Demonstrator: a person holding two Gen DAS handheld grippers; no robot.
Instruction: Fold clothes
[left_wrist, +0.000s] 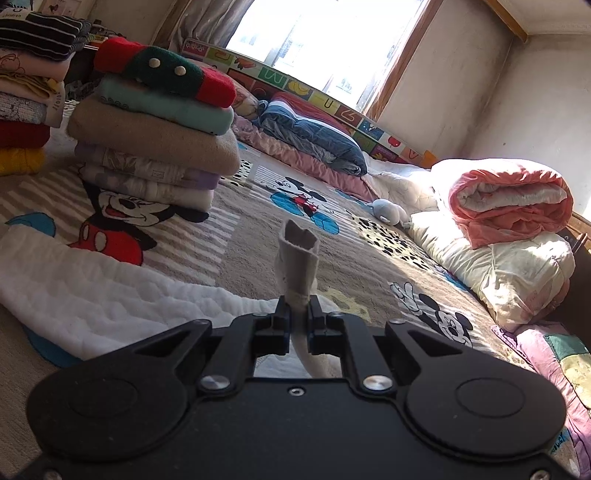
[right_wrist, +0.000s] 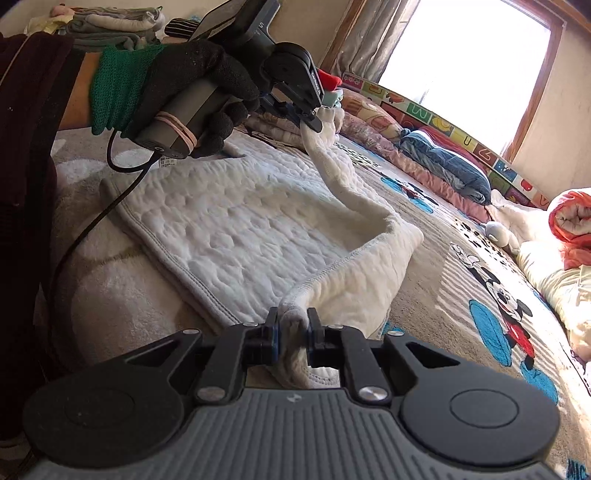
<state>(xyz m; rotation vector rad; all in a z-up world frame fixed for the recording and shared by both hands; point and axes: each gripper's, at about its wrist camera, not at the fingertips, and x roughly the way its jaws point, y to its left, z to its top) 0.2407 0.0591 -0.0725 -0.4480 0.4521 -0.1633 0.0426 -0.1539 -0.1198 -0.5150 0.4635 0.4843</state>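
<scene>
Across the cartoon-print blanket lies the white quilted garment, most of it flat on the bed, its near edge lifted and carried over the rest. Both claws are nearly closed, each pinching cloth. The right gripper clamps a bunched corner of the hem, and the left gripper, seen from the right wrist, nips the far end of the same raised edge, so the fabric hangs between them in a slack loop. In the left wrist view a narrow cuff-like tube of the cloth stands up out of the left gripper's jaws.

To fold well, I judge the two grips should travel together and level, drawing the slack edge taut before laying it down square on the flat part. Releasing early would let the loop collapse into a crooked crease.

A gloved hand with a green cuff wraps the left tool's handle, gripper tipped slightly down, its cable trailing across the bed. Beyond, folded stacks sit on the blanket, well apart from the garment.
</scene>
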